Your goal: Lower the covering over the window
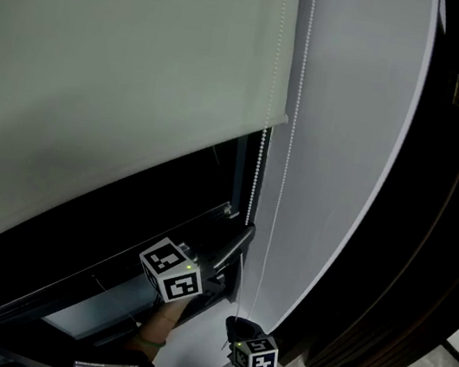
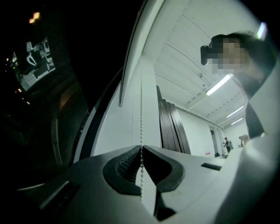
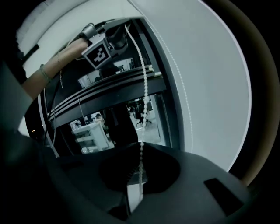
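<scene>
A pale roller blind (image 1: pixel 117 71) hangs over the upper part of a dark window (image 1: pixel 163 210). Two strands of its white bead chain (image 1: pixel 256 174) drop along the blind's right edge. My left gripper (image 1: pixel 245 232) reaches up to the nearer strand, and in the left gripper view its jaws (image 2: pixel 141 149) are shut on the bead chain (image 2: pixel 141 109). My right gripper (image 1: pixel 238 323) sits lower on the same strand. In the right gripper view, its jaws (image 3: pixel 141 148) pinch the bead chain (image 3: pixel 142 87), which runs up to the left gripper (image 3: pixel 114 38).
A white wall (image 1: pixel 340 154) stands right of the window, with the second chain strand (image 1: pixel 288 145) against it. Dark tall panels (image 1: pixel 443 216) lean further right. The dark window sill and frame (image 1: pixel 107 280) lie below the blind. Office furniture shows through the glass (image 3: pixel 92 131).
</scene>
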Demonstrator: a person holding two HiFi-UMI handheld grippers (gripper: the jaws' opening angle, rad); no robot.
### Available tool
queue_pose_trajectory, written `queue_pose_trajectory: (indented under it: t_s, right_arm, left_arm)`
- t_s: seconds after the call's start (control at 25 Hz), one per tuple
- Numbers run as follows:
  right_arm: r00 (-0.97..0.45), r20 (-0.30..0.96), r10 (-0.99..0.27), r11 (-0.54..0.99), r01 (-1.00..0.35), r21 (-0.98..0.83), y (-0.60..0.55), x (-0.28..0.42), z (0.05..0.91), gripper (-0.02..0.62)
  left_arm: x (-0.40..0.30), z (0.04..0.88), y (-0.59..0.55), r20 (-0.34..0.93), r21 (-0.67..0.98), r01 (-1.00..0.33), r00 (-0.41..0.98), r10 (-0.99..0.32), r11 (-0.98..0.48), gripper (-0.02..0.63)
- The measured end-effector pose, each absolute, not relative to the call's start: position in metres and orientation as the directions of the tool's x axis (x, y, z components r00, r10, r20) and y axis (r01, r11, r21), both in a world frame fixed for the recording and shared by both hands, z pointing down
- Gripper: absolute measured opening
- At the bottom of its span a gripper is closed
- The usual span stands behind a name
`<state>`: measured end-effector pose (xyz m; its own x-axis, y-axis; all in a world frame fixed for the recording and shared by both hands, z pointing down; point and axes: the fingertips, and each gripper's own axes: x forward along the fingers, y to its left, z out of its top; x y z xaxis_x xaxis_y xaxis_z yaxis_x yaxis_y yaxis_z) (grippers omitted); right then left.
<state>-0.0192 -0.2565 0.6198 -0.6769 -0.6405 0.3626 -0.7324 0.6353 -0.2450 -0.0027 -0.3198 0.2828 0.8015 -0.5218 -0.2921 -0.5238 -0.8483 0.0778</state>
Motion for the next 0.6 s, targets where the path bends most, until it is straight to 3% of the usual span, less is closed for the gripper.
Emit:
queue_pose_trajectory:
  t_s: [0.36, 0.6]
  right_arm:
    - [-0.615, 0.183, -0.767, 0.554, -0.779, -0.294, -0.291, 0.035, 0.540, 0.011]
    - [-0.619, 0.028, -0.785, 0.589, -0.758, -0.280, -0.297, 0.059, 0.450, 0.046]
  left_arm:
    - [-0.013, 0.291, -0.330, -0.336, 0.064, -0.565, 0.764, -0.551, -0.822, 0.011]
    - [-0.005, 0.360, -0.337, -0.157, 0.142, -0.576, 0.790, -0.593, -0.805, 0.011]
